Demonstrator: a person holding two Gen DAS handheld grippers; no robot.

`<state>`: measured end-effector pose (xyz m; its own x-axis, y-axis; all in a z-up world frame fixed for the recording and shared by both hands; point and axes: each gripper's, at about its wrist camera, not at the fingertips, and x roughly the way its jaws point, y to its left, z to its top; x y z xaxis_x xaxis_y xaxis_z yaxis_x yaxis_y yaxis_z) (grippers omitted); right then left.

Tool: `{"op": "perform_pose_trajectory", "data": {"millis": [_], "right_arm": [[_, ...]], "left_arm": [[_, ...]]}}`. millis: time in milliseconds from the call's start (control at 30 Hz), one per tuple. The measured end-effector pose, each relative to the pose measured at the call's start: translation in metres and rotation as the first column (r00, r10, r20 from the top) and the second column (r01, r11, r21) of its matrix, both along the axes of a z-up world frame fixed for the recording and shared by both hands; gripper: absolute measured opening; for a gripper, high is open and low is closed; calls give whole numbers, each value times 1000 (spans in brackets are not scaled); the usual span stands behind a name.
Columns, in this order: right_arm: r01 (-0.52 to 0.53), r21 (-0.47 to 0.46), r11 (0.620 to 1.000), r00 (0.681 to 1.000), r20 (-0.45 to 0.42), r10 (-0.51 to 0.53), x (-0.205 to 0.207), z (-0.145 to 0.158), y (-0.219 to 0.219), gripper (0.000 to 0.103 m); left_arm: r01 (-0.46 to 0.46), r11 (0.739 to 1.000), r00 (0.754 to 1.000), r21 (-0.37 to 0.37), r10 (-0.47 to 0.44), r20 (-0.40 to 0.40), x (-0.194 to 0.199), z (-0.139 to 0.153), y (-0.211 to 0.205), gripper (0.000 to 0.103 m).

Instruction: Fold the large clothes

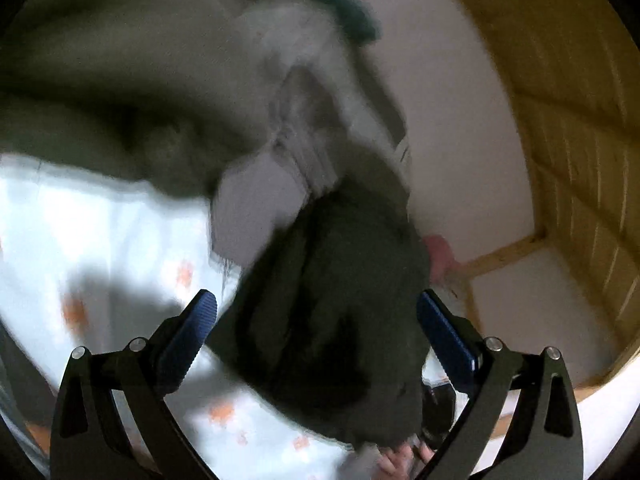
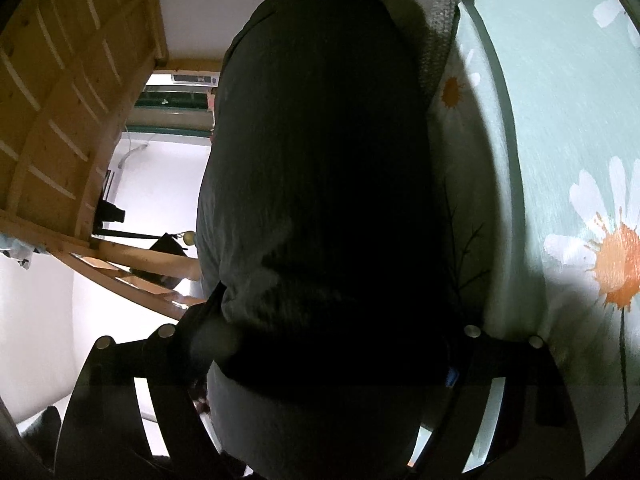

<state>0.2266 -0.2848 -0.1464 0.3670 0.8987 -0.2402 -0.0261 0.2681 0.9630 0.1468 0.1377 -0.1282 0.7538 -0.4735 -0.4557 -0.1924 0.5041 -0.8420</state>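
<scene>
Over the daisy-print bedsheet (image 2: pixel 560 128), the dark garment (image 2: pixel 320 184) hangs bunched between both claws: the left gripper (image 1: pixel 316 312) stands spread wide with cloth between its blue pads (image 1: pixel 188 340), while the right gripper (image 2: pixel 332 340) is buried in fabric, its state unreadable

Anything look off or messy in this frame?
The dark garment is bunched in a thick wad over the daisy sheet, not spread flat. The left wrist view is motion-blurred. No visible damage or spills.

Bed with daisy-print sheet (image 2: pixel 560 128), dark garment (image 2: pixel 320 160) lying on it
</scene>
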Motion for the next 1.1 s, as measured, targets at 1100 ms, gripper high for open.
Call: {"op": "perform_pose_trajectory", "data": {"millis": [1100], "right_arm": [[28,-21,999,998,-59,-29,-14,-4,-1,87]], "left_arm": [[11,929,999,-371,7,46,-16,-89,-57,99]]}}
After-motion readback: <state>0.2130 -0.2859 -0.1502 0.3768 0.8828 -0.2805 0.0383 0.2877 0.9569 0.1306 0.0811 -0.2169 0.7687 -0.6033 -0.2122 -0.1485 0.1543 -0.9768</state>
